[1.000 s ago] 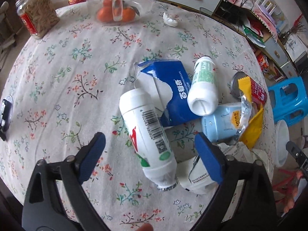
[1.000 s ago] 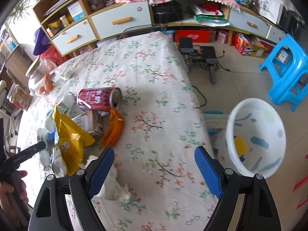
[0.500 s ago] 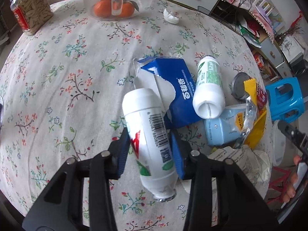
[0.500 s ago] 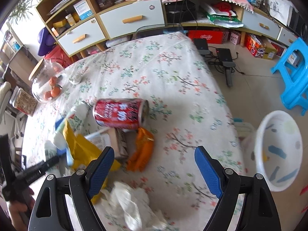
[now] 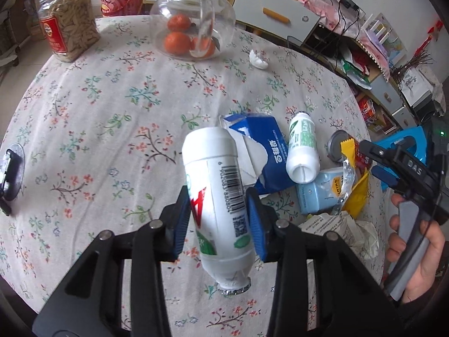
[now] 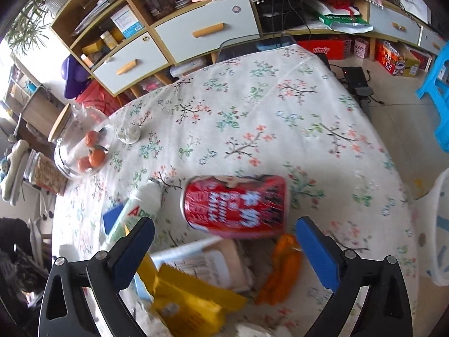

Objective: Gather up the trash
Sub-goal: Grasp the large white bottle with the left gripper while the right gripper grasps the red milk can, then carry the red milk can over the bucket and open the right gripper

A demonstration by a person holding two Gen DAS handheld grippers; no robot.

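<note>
Round table under a white floral-print tablecloth (image 5: pixel 92 118). Clear glass jar with wooden lid (image 5: pixel 193 19) at the far edge, orange tangerines (image 5: pixel 177 42) inside. Clear plastic jar with red label (image 5: pixel 67 24), filled with pale seeds or similar, stands well left of it. Round metal disc with black clip (image 5: pixel 11 174) at the table's left edge. Behind the table: wooden shelf unit with pale grey drawers and wooden handles (image 6: pixel 204 32), cluttered with boxes. Red cardboard box (image 6: pixel 322 47) under the shelf. Blue plastic stool (image 6: pixel 437 92) on the floor at right.
</note>
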